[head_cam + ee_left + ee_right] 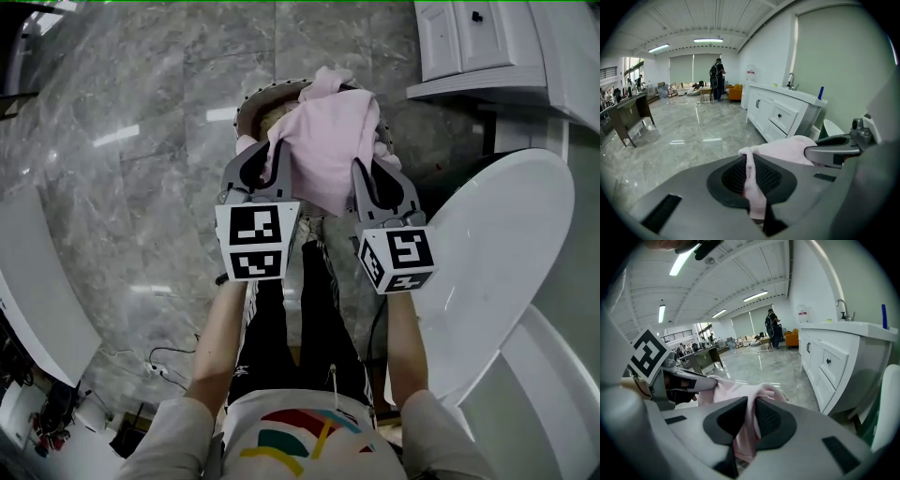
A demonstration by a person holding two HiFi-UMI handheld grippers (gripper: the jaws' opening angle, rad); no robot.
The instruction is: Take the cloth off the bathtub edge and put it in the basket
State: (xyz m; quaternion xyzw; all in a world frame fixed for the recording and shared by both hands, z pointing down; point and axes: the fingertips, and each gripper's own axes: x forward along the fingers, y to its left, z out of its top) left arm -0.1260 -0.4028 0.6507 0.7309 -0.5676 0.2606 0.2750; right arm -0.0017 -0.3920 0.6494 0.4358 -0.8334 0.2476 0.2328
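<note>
A pale pink cloth (323, 141) hangs between my two grippers, held up over a round basket (253, 101) on the floor. My left gripper (267, 167) is shut on the cloth's left edge; in the left gripper view the cloth (752, 183) is pinched between the black pads. At the other side, my right gripper (370, 173) is shut on the cloth's right edge, where the cloth (746, 427) bunches between its pads. The white bathtub (497, 253) lies to my right.
A white cabinet (469, 42) stands at the back right, with a sink counter (787, 93) on it. Grey marble floor (122, 169) spreads to the left. Cables (159, 366) lie on the floor near my feet. People stand far off in the hall.
</note>
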